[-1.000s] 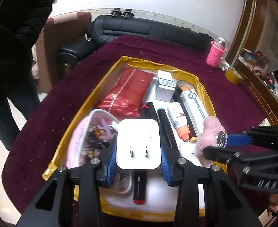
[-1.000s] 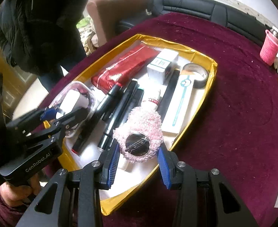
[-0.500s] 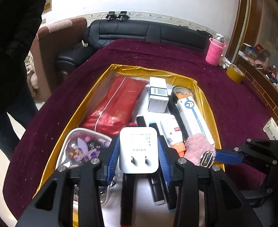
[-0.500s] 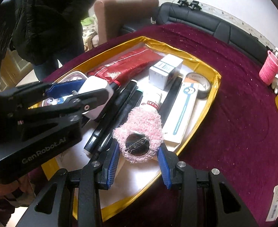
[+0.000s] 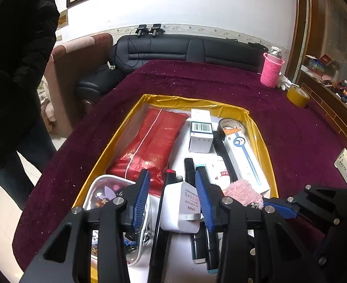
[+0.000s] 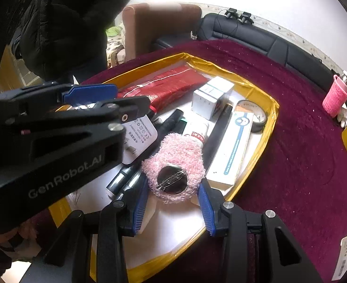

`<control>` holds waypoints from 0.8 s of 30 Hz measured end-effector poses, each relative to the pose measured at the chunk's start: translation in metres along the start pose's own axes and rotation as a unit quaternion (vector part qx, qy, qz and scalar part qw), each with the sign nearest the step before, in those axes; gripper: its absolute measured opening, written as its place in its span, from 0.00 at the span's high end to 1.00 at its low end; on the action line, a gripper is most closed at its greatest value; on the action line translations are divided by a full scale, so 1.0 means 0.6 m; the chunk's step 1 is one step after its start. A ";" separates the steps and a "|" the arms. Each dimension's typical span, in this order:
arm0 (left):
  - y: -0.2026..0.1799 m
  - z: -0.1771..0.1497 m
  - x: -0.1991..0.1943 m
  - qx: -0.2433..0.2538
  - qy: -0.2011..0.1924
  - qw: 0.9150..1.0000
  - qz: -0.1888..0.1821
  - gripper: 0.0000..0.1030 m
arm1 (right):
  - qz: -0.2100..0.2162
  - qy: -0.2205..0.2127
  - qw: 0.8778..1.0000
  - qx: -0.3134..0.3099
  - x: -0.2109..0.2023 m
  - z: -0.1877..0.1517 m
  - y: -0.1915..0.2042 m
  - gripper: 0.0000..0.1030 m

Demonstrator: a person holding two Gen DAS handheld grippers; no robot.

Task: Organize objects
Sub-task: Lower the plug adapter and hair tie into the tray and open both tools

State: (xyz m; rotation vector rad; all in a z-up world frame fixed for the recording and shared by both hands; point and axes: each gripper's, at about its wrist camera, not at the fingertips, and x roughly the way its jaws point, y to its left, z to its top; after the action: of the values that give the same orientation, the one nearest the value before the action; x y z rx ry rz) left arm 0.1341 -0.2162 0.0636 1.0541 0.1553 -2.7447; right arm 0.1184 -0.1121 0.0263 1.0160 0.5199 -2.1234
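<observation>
- Left tool [image 5: 171,197] hangs low over the near end of the tray [image 5: 192,100], its fingers parted; the white charger [image 5: 181,208] sits tilted between them, touching only the right pad
- Right tool [image 6: 173,197] is clamped on the pink fluffy brooch [image 6: 173,162], held above the tray's near right side
- The gold-rimmed tray on the maroon surface [image 5: 291,127] holds a red packet [image 5: 154,146], white box [image 5: 200,133], tape roll [image 5: 231,125], pens [image 5: 198,243] and a clear pouch [image 5: 107,195]
</observation>
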 end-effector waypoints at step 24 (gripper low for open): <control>-0.009 0.000 -0.029 -0.007 -0.022 1.000 0.016 0.20 | 0.019 -0.030 0.999 0.028 -0.051 -0.021 -0.017 0.41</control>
State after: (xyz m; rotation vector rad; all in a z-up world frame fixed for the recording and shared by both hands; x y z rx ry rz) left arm 0.1456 -0.2081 0.0758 0.9826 0.1497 -2.7328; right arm 0.1306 -0.0847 0.0437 0.9811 0.4107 -2.1395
